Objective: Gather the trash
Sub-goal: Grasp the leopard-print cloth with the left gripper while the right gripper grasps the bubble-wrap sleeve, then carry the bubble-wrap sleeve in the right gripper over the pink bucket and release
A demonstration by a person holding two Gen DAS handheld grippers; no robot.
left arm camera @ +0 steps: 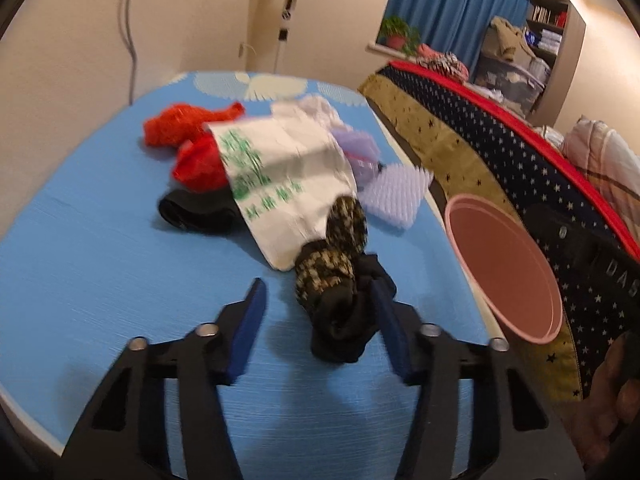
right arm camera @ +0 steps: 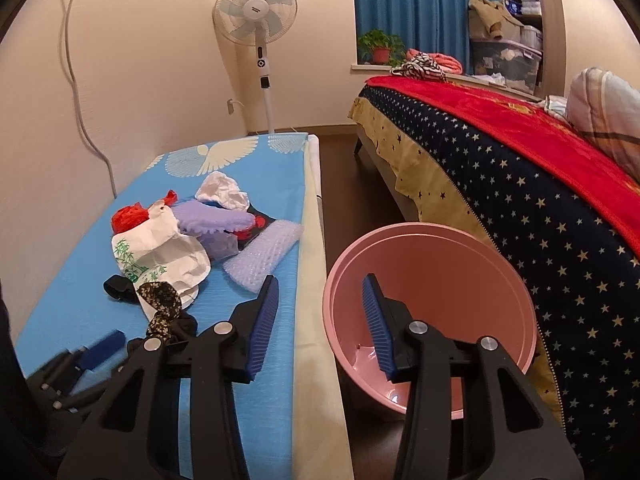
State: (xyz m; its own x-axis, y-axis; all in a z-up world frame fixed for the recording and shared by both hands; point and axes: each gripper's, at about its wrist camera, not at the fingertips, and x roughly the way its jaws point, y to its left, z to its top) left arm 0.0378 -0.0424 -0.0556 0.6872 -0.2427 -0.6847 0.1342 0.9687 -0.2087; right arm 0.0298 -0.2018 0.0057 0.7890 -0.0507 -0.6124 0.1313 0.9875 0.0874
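Note:
A heap of trash lies on the blue table [left arm camera: 80, 264]. A black and patterned rag [left arm camera: 340, 280] is nearest. Behind it lie a white paper bag with green print [left arm camera: 280, 176], red mesh [left arm camera: 180, 128], a black scrap [left arm camera: 192, 210] and lilac foam netting [left arm camera: 396, 196]. My left gripper [left arm camera: 316, 312] is open, its jaws on either side of the rag's black end. My right gripper [right arm camera: 322, 300] is open and empty, over the gap between the table edge and the pink bin [right arm camera: 460, 264]. The bin also shows in the left wrist view [left arm camera: 504, 268]. The rag [right arm camera: 164, 304] and bag [right arm camera: 160, 252] also show in the right wrist view.
A bed with a starry quilt [right arm camera: 520, 200] stands right of the bin. A standing fan [right arm camera: 256, 20] is behind the table by the wall. Crumpled white paper [right arm camera: 222, 194] lies at the heap's far end. Dark floor [right arm camera: 340, 168] runs between table and bed.

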